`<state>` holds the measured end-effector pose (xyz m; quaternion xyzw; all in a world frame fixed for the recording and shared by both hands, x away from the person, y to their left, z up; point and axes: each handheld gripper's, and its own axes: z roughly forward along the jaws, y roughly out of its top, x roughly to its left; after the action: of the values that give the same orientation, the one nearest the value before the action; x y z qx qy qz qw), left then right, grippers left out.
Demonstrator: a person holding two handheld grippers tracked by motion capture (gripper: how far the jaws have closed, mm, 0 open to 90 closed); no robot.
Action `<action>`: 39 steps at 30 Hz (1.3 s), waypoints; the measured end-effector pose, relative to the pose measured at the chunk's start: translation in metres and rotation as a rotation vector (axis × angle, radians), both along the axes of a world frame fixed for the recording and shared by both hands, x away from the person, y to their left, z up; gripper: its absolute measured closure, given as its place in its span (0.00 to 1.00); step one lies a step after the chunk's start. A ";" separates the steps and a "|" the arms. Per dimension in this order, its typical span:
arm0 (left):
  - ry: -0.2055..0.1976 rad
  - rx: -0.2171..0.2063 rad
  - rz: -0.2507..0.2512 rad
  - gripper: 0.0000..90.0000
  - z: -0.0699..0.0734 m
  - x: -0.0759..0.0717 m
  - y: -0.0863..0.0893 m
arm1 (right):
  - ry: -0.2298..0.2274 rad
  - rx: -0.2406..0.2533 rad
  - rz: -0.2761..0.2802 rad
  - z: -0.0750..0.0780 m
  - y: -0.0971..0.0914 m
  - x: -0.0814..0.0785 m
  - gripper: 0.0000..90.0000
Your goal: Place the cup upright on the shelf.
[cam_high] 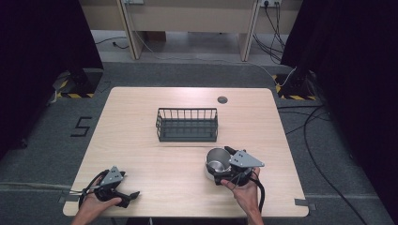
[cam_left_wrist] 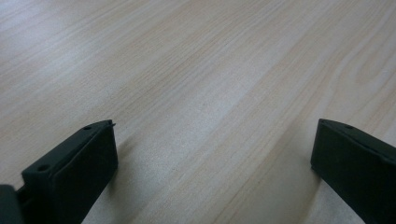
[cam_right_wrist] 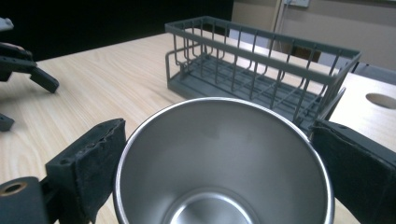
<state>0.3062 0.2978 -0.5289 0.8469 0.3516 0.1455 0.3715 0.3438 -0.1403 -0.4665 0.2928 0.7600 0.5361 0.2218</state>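
Note:
A steel cup (cam_high: 216, 162) stands upright on the wooden table (cam_high: 155, 159), in front of the right end of a grey wire rack (cam_high: 187, 124). My right gripper (cam_high: 221, 165) has a jaw pressed against each side of the cup, just below its rim. In the right gripper view the cup (cam_right_wrist: 224, 177) sits between the two jaws, its inside empty, and the right gripper (cam_right_wrist: 219, 140) is shut on it. My left gripper (cam_high: 128, 185) rests low at the table's front left. Its jaws stand wide apart over bare wood, so the left gripper (cam_left_wrist: 212, 154) is open and holds nothing.
The rack (cam_right_wrist: 261, 70) is empty and sits at the table's middle, just beyond the cup. A round cable hole (cam_high: 222, 99) lies near the far edge. Cables run over the floor to the right of the table. The left gripper (cam_right_wrist: 28, 70) appears far off in the right gripper view.

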 end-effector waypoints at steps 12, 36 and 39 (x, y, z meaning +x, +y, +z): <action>0.001 0.000 0.000 0.00 0.000 0.000 0.000 | -0.020 0.010 -0.012 0.033 0.006 0.007 0.07; 0.000 -0.002 0.000 0.00 0.000 0.000 0.000 | -0.029 -0.024 0.014 0.095 0.034 0.042 0.07; -0.001 -0.002 0.001 0.00 0.000 0.000 0.000 | -0.024 -0.026 0.021 0.101 0.039 0.049 0.07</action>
<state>0.3062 0.2977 -0.5289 0.8464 0.3518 0.1457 0.3725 0.3928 -0.1014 -0.3653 0.2754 0.7672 0.5320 0.2292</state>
